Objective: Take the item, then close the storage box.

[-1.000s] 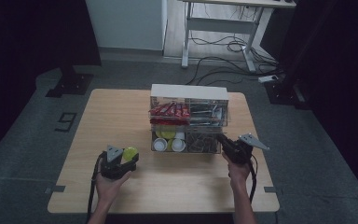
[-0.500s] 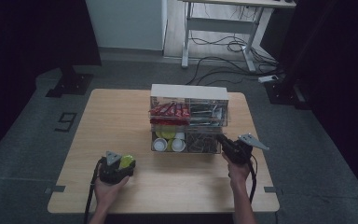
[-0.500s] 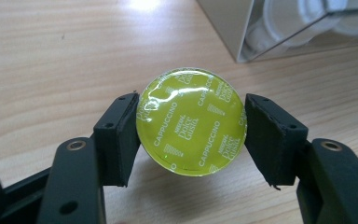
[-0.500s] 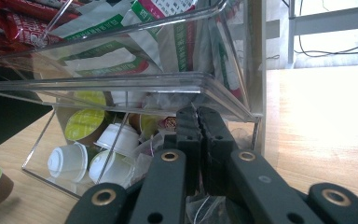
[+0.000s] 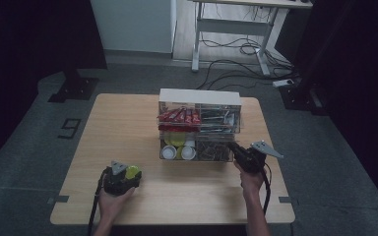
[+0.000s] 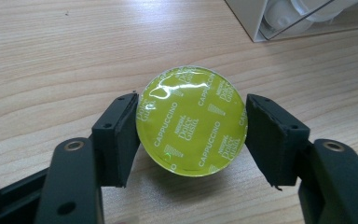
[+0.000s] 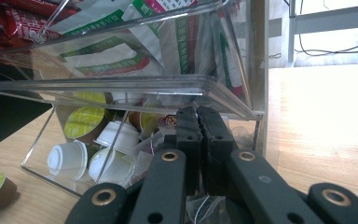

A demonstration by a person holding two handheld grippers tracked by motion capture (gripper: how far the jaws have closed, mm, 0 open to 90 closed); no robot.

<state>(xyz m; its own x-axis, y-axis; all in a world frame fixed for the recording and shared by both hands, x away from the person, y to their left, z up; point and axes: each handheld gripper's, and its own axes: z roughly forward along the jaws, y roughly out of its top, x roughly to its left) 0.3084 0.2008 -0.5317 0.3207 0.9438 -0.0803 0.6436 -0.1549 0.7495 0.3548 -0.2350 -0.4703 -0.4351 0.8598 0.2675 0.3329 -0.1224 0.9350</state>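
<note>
A lime-green Cappuccino capsule [image 6: 191, 121] sits foil-up between the pads of my left gripper [image 6: 192, 125], which press on its two sides just above the wooden table [image 5: 128, 123]. From above, that gripper [image 5: 129, 173] and capsule [image 5: 133, 171] are near the table's front left. My right gripper [image 7: 198, 114] is shut, its jaws together and their tips tucked under the tilted clear drawer [image 7: 121, 86] of the acrylic organizer [image 5: 199, 98]. In the high view the right gripper [image 5: 234, 147] is at the organizer's lower right corner.
The organizer holds red packets [image 5: 177, 117] and sachets above, white and green capsules [image 7: 93, 140] and tea bags below. A desk frame and cables [image 5: 236, 49] stand on the floor beyond the table. Bare tabletop lies left of the organizer.
My left gripper has sunk toward the tabletop and drifted slightly to the near left with the green capsule in it. The right gripper has stayed at the organizer.
</note>
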